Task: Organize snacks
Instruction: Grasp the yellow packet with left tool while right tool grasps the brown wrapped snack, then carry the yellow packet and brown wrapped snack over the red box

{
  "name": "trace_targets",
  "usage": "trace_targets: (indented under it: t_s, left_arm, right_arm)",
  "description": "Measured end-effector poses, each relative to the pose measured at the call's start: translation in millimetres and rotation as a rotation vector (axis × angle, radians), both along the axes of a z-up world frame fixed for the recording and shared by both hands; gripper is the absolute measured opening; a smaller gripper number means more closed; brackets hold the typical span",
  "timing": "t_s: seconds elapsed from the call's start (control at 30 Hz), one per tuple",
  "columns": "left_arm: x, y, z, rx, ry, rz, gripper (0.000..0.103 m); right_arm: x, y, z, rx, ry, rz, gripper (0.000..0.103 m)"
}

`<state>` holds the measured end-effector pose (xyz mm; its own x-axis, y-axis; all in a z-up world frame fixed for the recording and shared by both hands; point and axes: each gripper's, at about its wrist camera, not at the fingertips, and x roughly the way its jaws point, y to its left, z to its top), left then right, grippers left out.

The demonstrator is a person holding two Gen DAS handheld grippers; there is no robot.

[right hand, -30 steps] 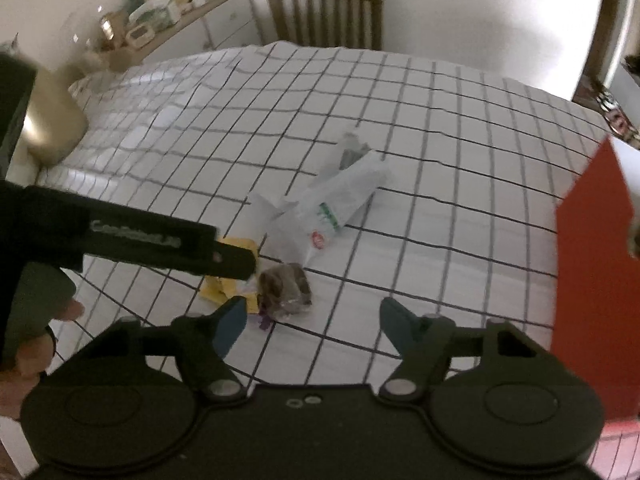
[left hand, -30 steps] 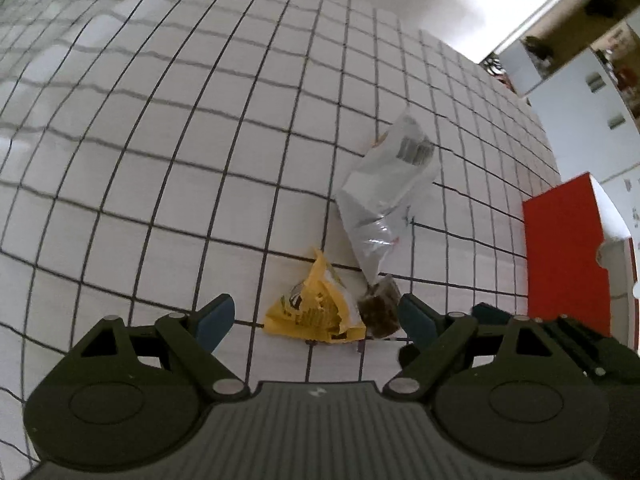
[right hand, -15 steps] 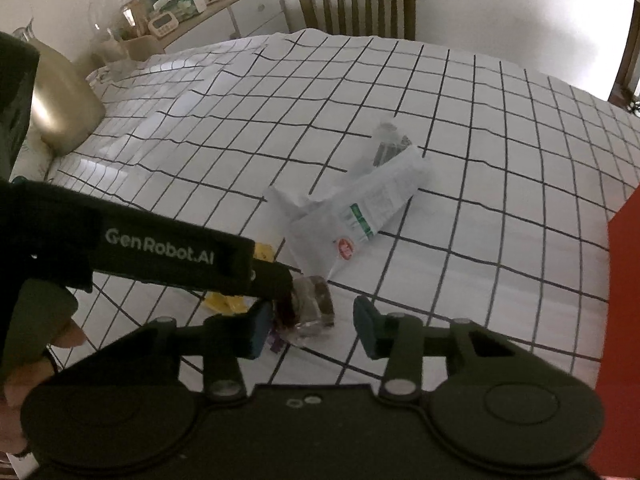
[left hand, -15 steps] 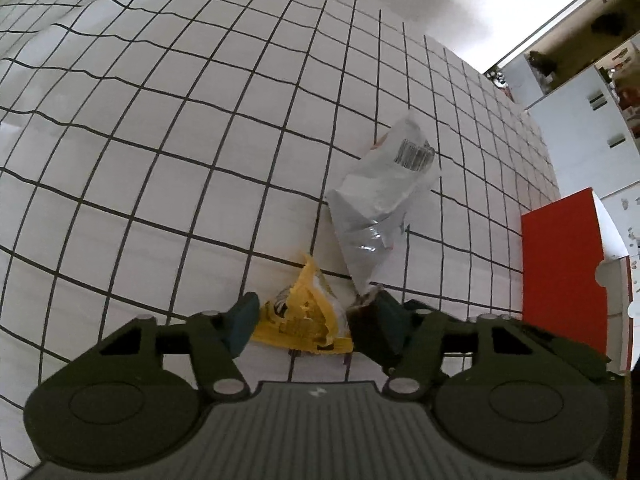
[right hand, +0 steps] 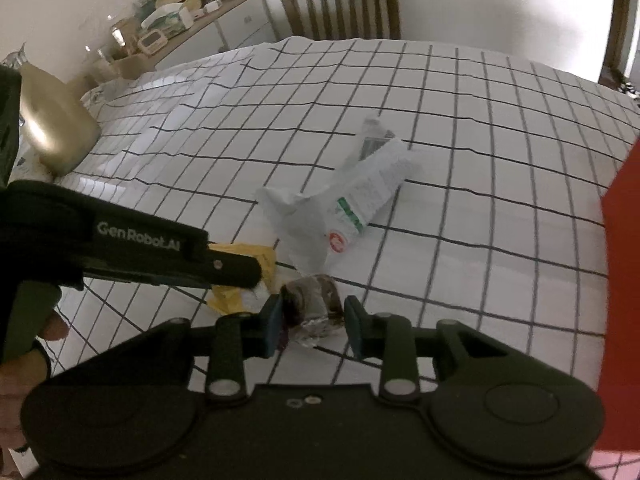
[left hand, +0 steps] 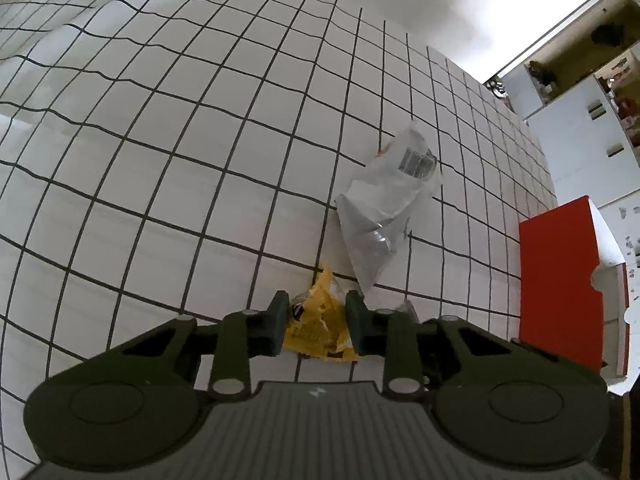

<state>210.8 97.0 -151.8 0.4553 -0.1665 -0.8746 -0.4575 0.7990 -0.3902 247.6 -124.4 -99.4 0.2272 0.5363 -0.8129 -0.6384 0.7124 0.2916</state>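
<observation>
My left gripper (left hand: 318, 326) is shut on a crumpled yellow snack packet (left hand: 316, 328) low on the checked tablecloth. My right gripper (right hand: 312, 322) is shut on a small dark snack in clear wrap (right hand: 312, 306), just right of the yellow packet (right hand: 244, 256). The left gripper's arm (right hand: 132, 248) crosses the right wrist view. A white and clear snack bag (left hand: 388, 208) lies just beyond both; it also shows in the right wrist view (right hand: 340, 212). A red box (left hand: 560, 284) stands to the right.
The checked tablecloth (right hand: 480, 120) covers the table. A wooden chair (right hand: 340, 8) stands at the far edge. A gold object (right hand: 52, 128) sits at the left edge. A cluttered sideboard (right hand: 180, 28) is behind. The red box wall (right hand: 624, 280) is close on the right.
Both grippers moved forward and down and closed: the left onto the yellow packet, the right onto the dark wrapped snack.
</observation>
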Motion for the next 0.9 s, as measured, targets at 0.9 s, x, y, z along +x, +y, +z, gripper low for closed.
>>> trace_targets:
  t_s: [0.9]
  left_arm:
    - [-45.6, -51.2, 66.1, 0.016, -0.068, -0.087, 0.028]
  right_arm:
    - [-45.3, -110.4, 84.1, 0.063, -0.072, -0.194, 0.031]
